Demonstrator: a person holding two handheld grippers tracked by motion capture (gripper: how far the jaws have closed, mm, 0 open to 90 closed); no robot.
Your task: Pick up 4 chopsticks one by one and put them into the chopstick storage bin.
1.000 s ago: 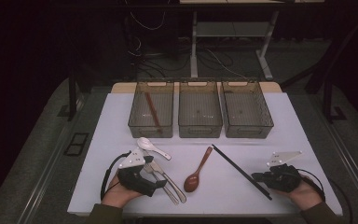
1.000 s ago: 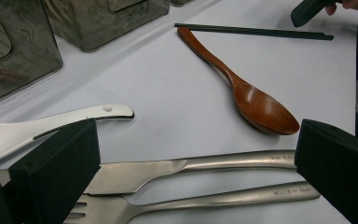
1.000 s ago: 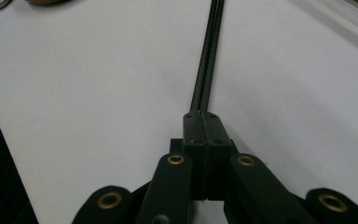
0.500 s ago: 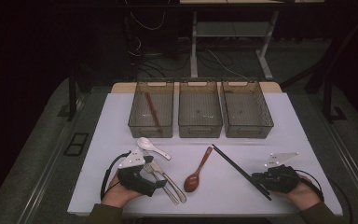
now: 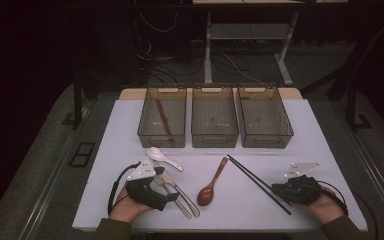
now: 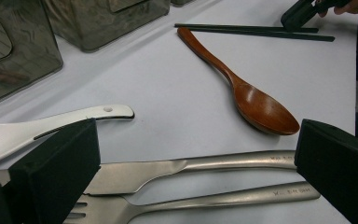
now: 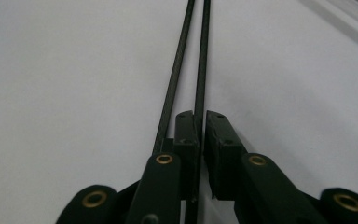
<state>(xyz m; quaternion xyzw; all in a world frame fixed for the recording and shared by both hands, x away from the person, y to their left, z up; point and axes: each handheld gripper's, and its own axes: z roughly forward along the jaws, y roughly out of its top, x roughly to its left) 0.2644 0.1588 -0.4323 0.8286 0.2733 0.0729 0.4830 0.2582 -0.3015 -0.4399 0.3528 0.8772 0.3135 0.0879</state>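
At table's near right edge, right gripper (image 7: 199,154): jaws closed to a narrow gap around one black chopstick (image 7: 200,56), its twin (image 7: 175,70) just beside. Left gripper (image 6: 191,172): jaws wide apart, holding nothing, over knife (image 6: 191,165) and fork (image 6: 205,200); wooden spoon (image 6: 247,93) and white spoon (image 6: 51,126) near; three bins (image 5: 215,120) beyond

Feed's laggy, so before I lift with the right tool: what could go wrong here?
The right tool looks nearly shut on one black chopstick; the other chopstick lies outside its jaws and may stay behind. The grip sits near the stick's end, so it could pivot or slip and knock the wooden spoon.
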